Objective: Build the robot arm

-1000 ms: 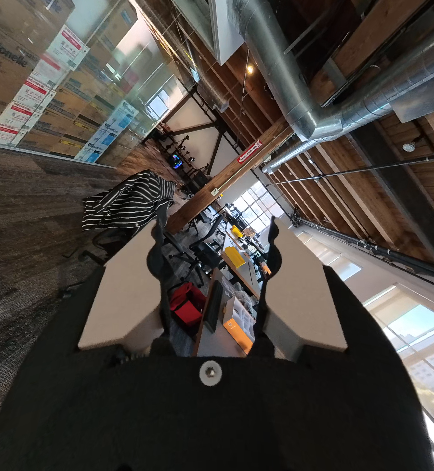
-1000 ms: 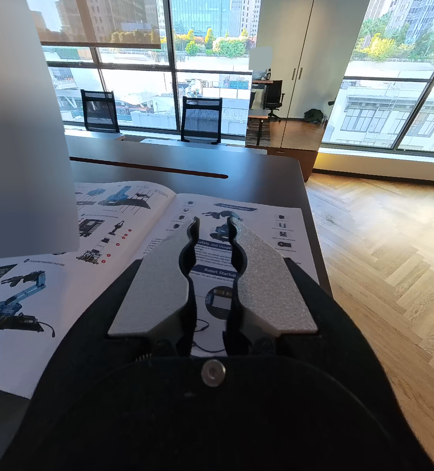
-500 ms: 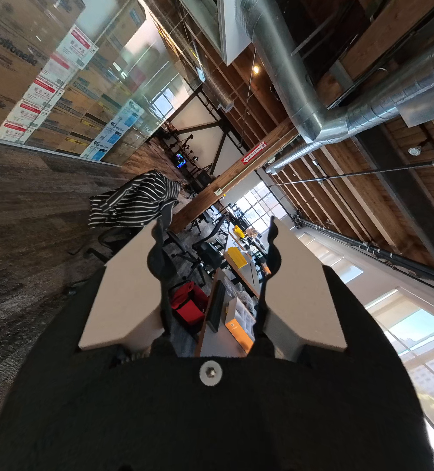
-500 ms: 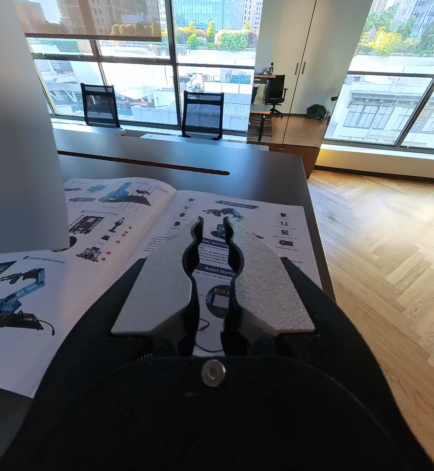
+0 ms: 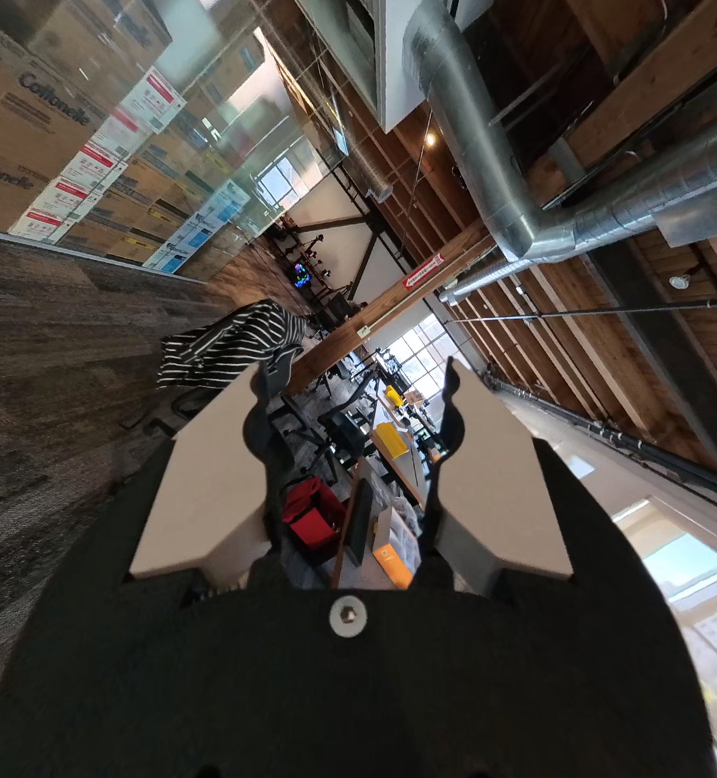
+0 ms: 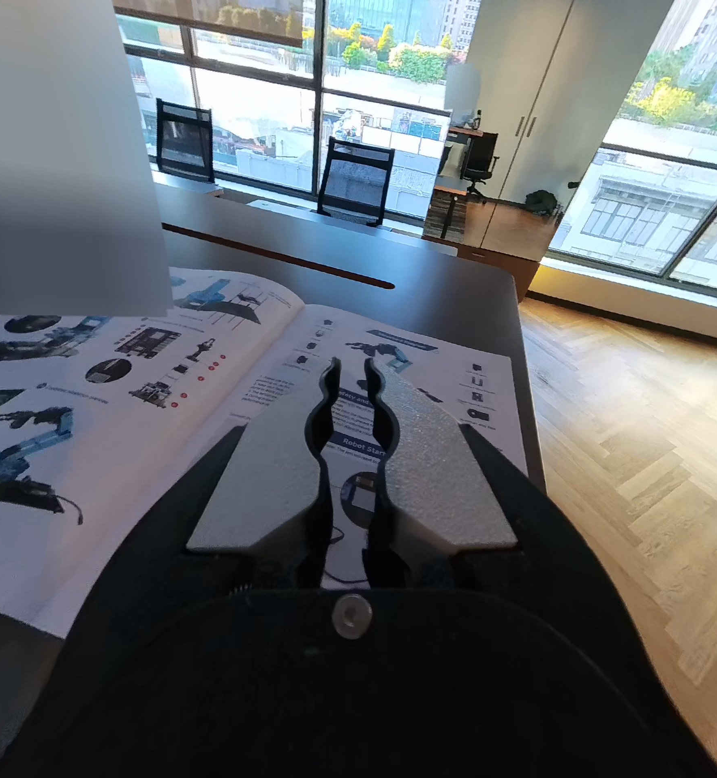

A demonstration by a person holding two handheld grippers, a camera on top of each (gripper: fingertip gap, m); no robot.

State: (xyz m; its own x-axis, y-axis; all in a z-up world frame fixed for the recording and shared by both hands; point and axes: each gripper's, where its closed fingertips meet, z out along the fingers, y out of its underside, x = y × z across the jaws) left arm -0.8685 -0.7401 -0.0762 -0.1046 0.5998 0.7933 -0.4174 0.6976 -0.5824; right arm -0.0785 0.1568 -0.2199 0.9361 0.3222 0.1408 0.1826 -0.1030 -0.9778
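My right gripper [image 6: 351,362] hovers low over the right page of an open illustrated booklet [image 6: 137,400] that lies on a dark table [image 6: 453,294]. Its jaws are nearly together with only a narrow gap, and nothing is between them. My left gripper [image 5: 354,367] is open wide and empty. It is rolled on its side and points into a long office room, away from any nearby object. Neither gripper shows in the other's view.
The table's right edge drops to a wooden herringbone floor [image 6: 643,463]. Two black chairs [image 6: 354,185] stand behind the table by the windows. The left wrist view shows a striped garment on a chair [image 5: 230,345], a red bag [image 5: 312,518], desks with a yellow bin [image 5: 392,438] and stacked cardboard boxes [image 5: 32,126]. Tip to tip, the grippers are about 120 centimetres apart.
My right gripper's jaws have closed from a wider gap to a narrow one while it shifted slightly over the booklet. My left gripper stayed open and turned a little.
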